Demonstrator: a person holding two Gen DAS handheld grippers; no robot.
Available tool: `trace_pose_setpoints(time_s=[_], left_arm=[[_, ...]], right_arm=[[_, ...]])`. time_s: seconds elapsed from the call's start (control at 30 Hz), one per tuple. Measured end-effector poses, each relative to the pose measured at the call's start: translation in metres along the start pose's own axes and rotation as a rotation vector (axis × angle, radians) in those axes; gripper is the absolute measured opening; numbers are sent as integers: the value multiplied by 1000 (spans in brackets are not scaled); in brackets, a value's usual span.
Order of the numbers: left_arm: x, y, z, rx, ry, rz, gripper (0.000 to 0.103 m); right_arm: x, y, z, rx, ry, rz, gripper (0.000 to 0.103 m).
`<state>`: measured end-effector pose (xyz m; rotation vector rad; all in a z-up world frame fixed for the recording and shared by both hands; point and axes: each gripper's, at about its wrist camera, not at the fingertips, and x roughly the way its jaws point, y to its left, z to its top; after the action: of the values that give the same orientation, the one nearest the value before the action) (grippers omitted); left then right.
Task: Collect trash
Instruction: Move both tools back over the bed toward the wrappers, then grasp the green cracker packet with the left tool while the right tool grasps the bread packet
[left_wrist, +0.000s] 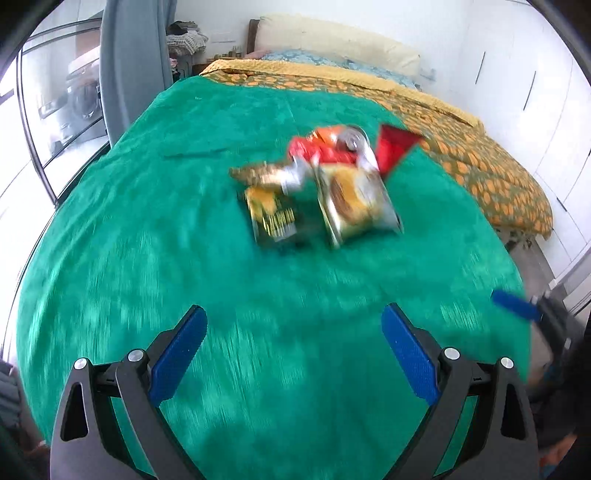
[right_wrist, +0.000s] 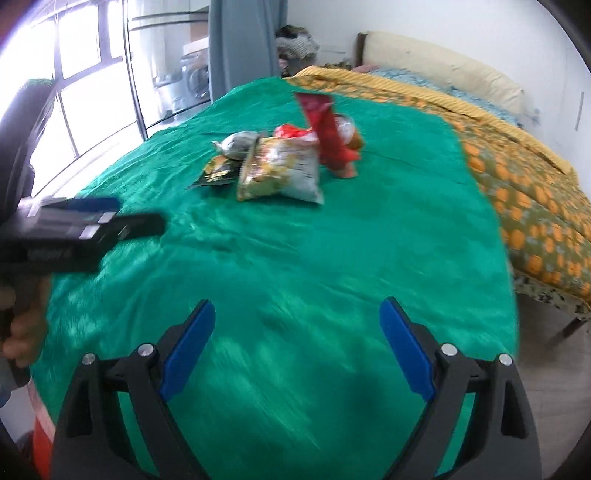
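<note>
A heap of snack wrappers lies on the green blanket (left_wrist: 184, 240) in the middle of the bed. In the left wrist view I see a large yellow-and-silver bag (left_wrist: 356, 203), a small dark bag (left_wrist: 273, 218), a red wrapper (left_wrist: 325, 149) and a tall red packet (left_wrist: 393, 147). In the right wrist view the large bag (right_wrist: 284, 171), dark bag (right_wrist: 218, 171), grey crumpled wrapper (right_wrist: 238, 144) and tall red packet (right_wrist: 327, 129) show. My left gripper (left_wrist: 293, 332) is open and empty, well short of the heap. My right gripper (right_wrist: 297, 325) is open and empty, also short of it.
The left gripper's body (right_wrist: 74, 229) shows at the left in the right wrist view; a blue finger of the right gripper (left_wrist: 515, 304) shows at the right in the left. An orange-patterned quilt (right_wrist: 535, 192), pillows (right_wrist: 443, 66), a curtain (right_wrist: 243, 44) and windows (right_wrist: 81, 74) surround the bed.
</note>
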<state>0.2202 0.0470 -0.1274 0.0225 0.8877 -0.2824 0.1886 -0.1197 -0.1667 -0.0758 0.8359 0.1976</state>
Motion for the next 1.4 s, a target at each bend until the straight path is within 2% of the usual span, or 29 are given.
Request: trace_pose_setpoints(time_s=[0.13,0.23,0.43,0.5,0.6,0.67,1.0,1.03,1.13,1.23,1.33,1.4], left_arm=[[30,9,38,9,-9,26,94],[57,13,57,11,14,58,90],[95,19,75,-20,50,99,88],[100,22,75,-31,54,103,77],[98,25,72,-35,47,77,39],[89,27,66,-25,48,54,38],[13,35,-12,52,66,17,39],[8,34,-18,56,51,28,42],[2,30,-25,84,1,68,71],[8,31,-28,98,17,109,72],[15,36,-29,68,49,98,75],[16,36,-29,63,52,100,76]], right_arm=[[24,9,8,-8,39,-2,88],[31,7,7,0,59,2,88],[33,7,5,3,73,-10,88],[34,7,5,4,74,-9,88],[34,6,6,10,76,-3,88],[33,6,5,11,76,-1,88],[33,5,5,14,75,0,88],[33,5,5,14,75,-1,88],[32,3,4,23,74,-3,88],[30,-1,3,49,75,4,88],[34,4,14,6,98,5,88],[36,9,28,-25,77,-8,88]])
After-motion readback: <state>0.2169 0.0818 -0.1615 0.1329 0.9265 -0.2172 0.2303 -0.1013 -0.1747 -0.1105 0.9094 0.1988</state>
